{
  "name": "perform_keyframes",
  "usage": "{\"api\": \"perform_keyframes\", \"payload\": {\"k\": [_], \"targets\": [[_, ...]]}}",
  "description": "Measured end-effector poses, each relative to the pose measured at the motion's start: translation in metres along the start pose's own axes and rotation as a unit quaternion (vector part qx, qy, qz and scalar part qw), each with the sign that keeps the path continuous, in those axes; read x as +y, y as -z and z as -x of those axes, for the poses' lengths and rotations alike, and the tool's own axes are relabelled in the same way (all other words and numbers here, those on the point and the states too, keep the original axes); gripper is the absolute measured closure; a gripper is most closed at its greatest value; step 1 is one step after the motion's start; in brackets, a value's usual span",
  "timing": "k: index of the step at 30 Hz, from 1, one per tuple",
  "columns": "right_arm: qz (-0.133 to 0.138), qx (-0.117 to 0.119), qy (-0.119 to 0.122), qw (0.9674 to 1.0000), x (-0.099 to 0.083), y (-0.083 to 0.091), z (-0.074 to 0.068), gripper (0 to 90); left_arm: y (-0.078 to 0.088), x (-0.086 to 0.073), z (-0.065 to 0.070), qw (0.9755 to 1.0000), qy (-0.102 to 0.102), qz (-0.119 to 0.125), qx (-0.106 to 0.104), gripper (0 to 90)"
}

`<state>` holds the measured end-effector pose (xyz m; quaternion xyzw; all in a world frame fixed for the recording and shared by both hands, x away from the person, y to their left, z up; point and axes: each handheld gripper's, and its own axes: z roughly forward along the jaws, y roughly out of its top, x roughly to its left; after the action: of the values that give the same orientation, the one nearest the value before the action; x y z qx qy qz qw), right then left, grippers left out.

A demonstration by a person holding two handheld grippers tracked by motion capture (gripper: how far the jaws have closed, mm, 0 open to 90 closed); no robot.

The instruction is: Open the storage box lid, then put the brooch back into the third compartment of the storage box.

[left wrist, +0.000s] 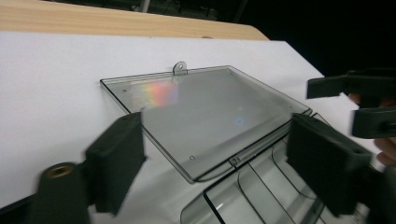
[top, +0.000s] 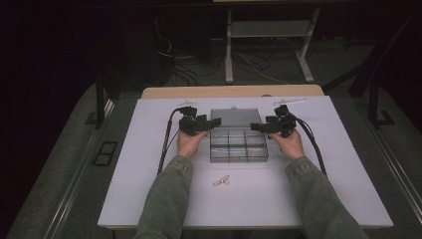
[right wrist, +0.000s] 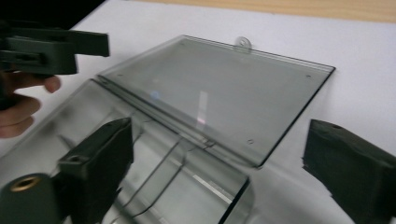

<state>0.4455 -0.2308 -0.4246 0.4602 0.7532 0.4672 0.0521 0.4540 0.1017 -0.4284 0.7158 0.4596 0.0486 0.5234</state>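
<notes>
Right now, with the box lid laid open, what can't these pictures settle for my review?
- Small pale pieces on the table: too small in the high view to identify.
- Box compartments: clear plastic and glare leave any contents unreadable.
- Box's near end: cut off by the bottom edge in both gripper views.
- Left gripper and right gripper: bodies cropped, though jaws stand open, nothing between the pads.
</notes>
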Motion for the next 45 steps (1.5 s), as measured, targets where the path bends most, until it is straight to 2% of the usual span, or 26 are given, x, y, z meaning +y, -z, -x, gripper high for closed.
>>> {"api": "perform_keyframes", "payload": {"k": [5,7,14,19,31,37,40,42,45], "targets": [[0.017,-0.005,0.011,0.9998,-0.009,0.016,-0.010,0.4,0.009,0.000,0.005,0.9999,0.000,-0.007,-0.010,3.5],[0.016,0.000,0.016,0.9998,-0.013,0.023,-0.013,0.4,0.012,-0.001,0.007,0.9999,-0.002,-0.009,-0.013,0.0],[0.019,0.016,0.029,0.9993,-0.023,0.049,-0.026,0.5,0.026,0.000,0.020,0.9993,-0.023,-0.004,-0.027,0.0],[0.026,0.027,0.030,0.9989,-0.032,0.067,-0.032,0.5,0.036,0.000,0.028,0.9984,-0.036,-0.006,-0.042,0.0],[0.040,0.027,0.040,0.9980,-0.053,0.102,-0.045,0.5,0.059,-0.002,0.055,0.9949,-0.073,-0.011,-0.068,0.0],[0.043,0.035,0.040,0.9977,-0.064,0.114,-0.051,0.5,0.068,-0.006,0.066,0.9938,-0.083,-0.012,-0.073,0.0],[0.042,0.029,0.047,0.9976,-0.068,0.120,-0.053,0.5,0.071,-0.009,0.069,0.9934,-0.084,-0.014,-0.077,0.0],[0.047,0.036,0.040,0.9975,-0.072,0.123,-0.053,0.5,0.073,-0.012,0.071,0.9927,-0.087,-0.017,-0.081,0.0],[0.038,0.031,0.048,0.9976,-0.078,0.124,-0.055,0.5,0.076,-0.015,0.075,0.9920,-0.090,-0.020,-0.086,0.0]]}}
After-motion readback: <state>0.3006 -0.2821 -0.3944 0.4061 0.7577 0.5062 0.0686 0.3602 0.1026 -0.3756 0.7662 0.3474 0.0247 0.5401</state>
